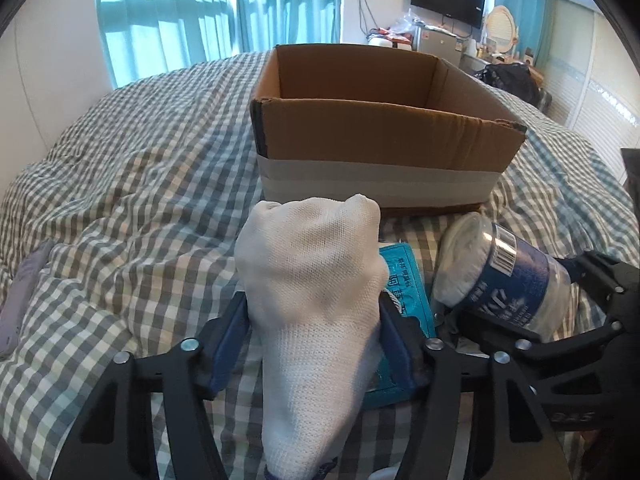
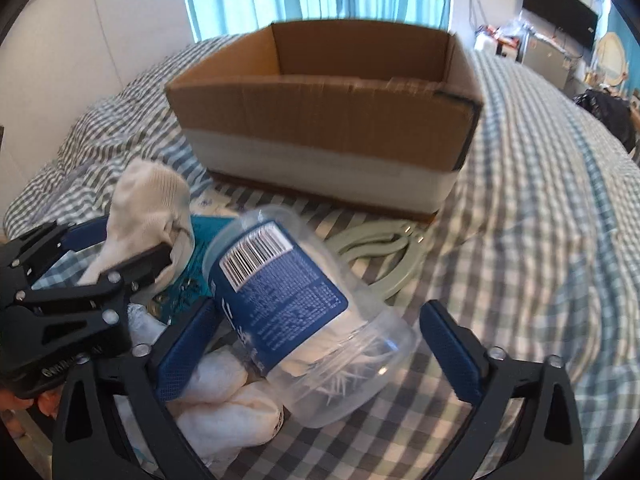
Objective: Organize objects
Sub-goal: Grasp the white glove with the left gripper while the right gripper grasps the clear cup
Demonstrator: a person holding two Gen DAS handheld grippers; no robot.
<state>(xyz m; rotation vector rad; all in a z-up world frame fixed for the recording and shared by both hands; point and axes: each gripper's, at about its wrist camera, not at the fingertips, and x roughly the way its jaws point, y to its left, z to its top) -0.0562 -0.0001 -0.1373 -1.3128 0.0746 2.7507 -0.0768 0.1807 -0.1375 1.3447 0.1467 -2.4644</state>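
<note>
My left gripper [image 1: 314,316] is shut on a white sock [image 1: 312,300], which sticks up between its blue pads; the sock also shows in the right wrist view [image 2: 148,216]. My right gripper [image 2: 316,336] is open around a clear plastic jar of cotton swabs with a blue label [image 2: 296,304], lying tilted on the bed; the jar is seen too in the left wrist view [image 1: 504,276]. An open cardboard box [image 1: 380,128] stands just beyond both grippers, also visible in the right wrist view [image 2: 328,120]. A teal packet [image 1: 404,280] lies under the sock.
A checked bedspread [image 1: 140,184] covers the bed. A pale green clip or hanger [image 2: 384,252] lies by the box. White bundled cloths [image 2: 224,392] lie under the right gripper. A window with teal curtains and a TV stand at the back.
</note>
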